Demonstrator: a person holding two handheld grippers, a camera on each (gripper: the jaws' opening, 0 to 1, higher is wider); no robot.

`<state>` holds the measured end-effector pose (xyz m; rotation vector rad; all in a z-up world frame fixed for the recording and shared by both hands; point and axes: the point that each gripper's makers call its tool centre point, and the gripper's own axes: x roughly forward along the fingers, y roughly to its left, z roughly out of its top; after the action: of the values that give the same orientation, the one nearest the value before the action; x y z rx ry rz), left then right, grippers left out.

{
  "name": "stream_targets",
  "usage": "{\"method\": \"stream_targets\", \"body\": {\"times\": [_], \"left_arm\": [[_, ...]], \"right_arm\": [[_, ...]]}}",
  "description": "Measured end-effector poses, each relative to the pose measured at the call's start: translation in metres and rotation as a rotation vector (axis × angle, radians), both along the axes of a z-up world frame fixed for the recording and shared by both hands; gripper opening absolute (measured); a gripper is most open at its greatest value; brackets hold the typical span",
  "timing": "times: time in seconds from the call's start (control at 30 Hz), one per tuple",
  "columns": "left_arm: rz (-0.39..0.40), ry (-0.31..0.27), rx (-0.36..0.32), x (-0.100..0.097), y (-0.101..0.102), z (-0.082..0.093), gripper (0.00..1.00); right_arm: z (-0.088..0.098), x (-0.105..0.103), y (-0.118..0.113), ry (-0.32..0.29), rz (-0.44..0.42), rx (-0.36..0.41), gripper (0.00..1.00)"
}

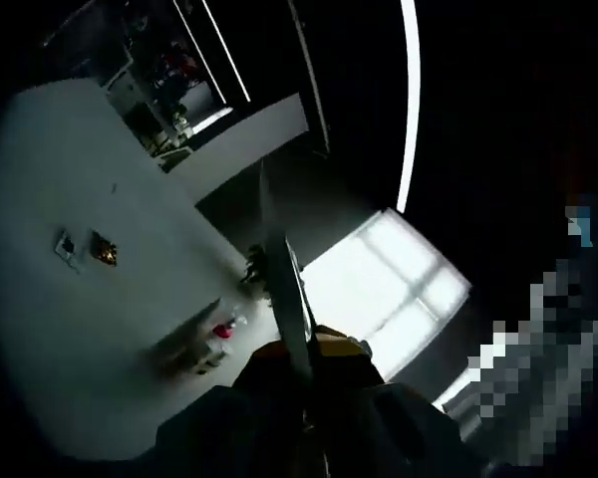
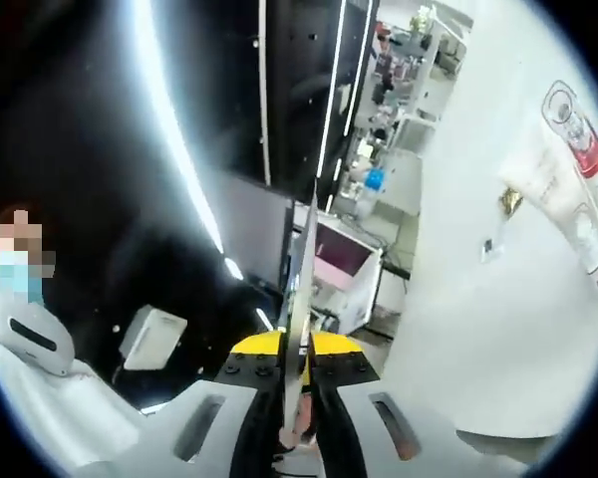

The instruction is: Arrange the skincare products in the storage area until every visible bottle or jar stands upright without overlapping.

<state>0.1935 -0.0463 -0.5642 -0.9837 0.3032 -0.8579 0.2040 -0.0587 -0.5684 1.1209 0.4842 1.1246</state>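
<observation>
Indoor laboratory or demonstration space, dimly lit. Dark ceiling crossed by long linear light strips (image 2: 174, 149). Black glossy wall panels (image 2: 299, 90) with thin lit seams. Large white table (image 1: 70, 329) carrying small scattered items, too small to identify. Open white shelving (image 2: 409, 60) at the far end, crowded with assorted equipment and containers. White cabinet with a pinkish panel (image 2: 344, 254) beside it. Bright window (image 1: 389, 284) with pane divisions. Skincare bottles (image 2: 573, 149) lying on the white surface.
</observation>
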Motion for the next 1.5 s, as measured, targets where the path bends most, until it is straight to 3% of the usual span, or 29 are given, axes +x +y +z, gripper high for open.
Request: {"method": "stream_targets", "body": {"times": [0.23, 0.27, 0.6, 0.87, 1.07, 1.3, 1.5], "left_arm": [[0.034, 0.039, -0.039, 0.003, -0.001, -0.007, 0.0], [0.034, 0.041, -0.036, 0.003, -0.002, -0.008, 0.0], [0.028, 0.046, 0.044, 0.003, 0.0, -0.02, 0.09], [0.017, 0.087, 0.063, 0.001, 0.004, -0.033, 0.07], [0.015, 0.154, 0.073, 0.003, 0.0, -0.051, 0.0], [0.019, 0.217, 0.095, 0.009, -0.004, -0.069, 0.0], [0.03, 0.266, 0.047, 0.014, -0.004, -0.077, 0.0]], "right_arm": [[-0.005, 0.0, -0.001, 0.042, -0.023, 0.021, 0.02], [-0.006, 0.001, -0.002, 0.017, -0.032, 0.003, 0.02], [-0.014, 0.001, -0.008, 0.017, -0.026, -0.028, 0.01], [-0.028, 0.002, -0.014, 0.026, -0.023, -0.076, 0.01], [-0.045, 0.004, -0.018, 0.064, -0.034, -0.126, 0.01], [-0.064, 0.01, -0.022, 0.103, -0.051, -0.196, 0.01], [-0.07, 0.017, -0.023, 0.07, -0.068, -0.237, 0.03]]}}
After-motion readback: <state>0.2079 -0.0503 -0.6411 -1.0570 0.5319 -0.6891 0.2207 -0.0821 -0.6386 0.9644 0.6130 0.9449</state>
